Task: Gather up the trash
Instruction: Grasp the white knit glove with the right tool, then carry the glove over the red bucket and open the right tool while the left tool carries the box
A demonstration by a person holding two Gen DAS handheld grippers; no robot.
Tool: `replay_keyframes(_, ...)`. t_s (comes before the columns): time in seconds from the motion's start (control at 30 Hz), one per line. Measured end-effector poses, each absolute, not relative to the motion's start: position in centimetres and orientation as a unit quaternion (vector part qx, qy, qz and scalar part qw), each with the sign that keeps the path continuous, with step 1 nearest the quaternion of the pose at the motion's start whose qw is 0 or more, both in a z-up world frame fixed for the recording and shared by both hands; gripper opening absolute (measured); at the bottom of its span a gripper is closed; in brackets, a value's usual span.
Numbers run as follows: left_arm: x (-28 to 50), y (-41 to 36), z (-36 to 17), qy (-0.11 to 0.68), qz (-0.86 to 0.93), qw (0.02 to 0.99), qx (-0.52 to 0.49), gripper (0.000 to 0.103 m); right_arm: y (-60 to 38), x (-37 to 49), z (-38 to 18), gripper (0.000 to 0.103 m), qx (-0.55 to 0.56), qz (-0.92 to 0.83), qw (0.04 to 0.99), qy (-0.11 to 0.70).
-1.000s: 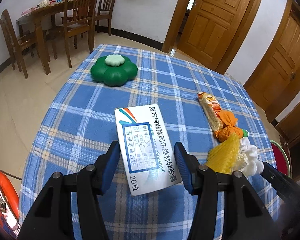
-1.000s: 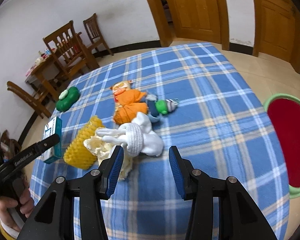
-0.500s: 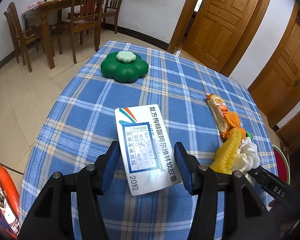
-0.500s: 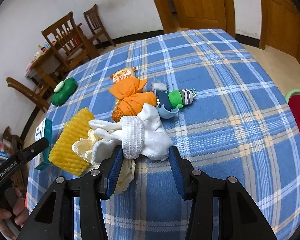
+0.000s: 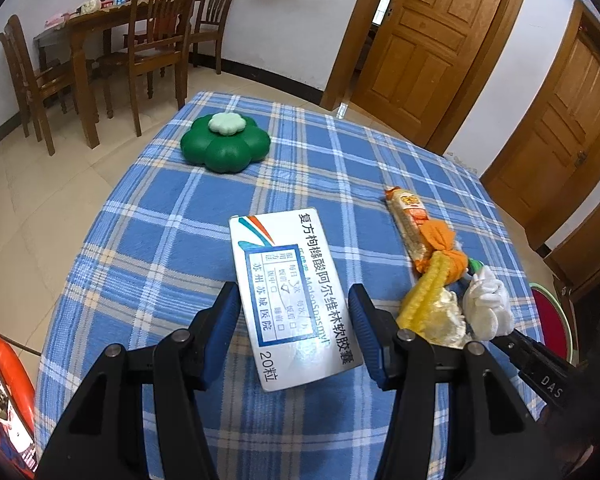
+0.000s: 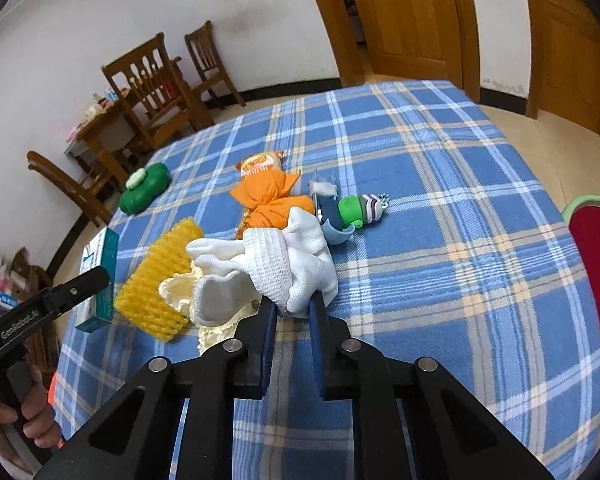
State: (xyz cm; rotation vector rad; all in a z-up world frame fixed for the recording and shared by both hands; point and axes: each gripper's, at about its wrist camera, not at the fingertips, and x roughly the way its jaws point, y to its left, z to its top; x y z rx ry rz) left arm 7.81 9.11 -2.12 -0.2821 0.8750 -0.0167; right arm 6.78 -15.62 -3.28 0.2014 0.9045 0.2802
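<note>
Right gripper (image 6: 292, 308), jaws just closed, pinches the white sock (image 6: 296, 272) at the desk's (image 6: 440, 280) 7 o'clock; thin hold may slip. Left gripper (image 5: 294, 316) gapes around the box (image 5: 290, 296).

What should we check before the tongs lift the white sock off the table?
1. Right tongs pinching the white sock: ok, they have just closed on its near edge.
2. Grip deep enough: cannot tell, only a small fold sits between the pads.
3. Sock free of the yellow foam net: not ok, they lie bunched together, touching.
4. Left tongs out of the way: ok, open around the medicine box, pads not pressing it.
5. Orange bundle clear of the sock: cannot tell, they overlap in the right view.
</note>
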Motion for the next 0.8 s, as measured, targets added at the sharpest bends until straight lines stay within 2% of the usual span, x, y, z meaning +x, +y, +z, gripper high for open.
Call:
replay_keyframes(0.47, 7.1, 6.6, -0.5, 0.413, -0.034, 0.902, -0.124, 0.056, -18.5, 3.6, -0.4, 0.013, 0.122, 0.125, 0.906, 0.386)
replay_keyframes(0.8, 7.4, 2.9, 0.9, 0.414, -0.087, 0.900, -0.108, 0.056, -22.6, 2.0, 0.2, 0.013, 0.145, 0.077, 0.911, 0.379)
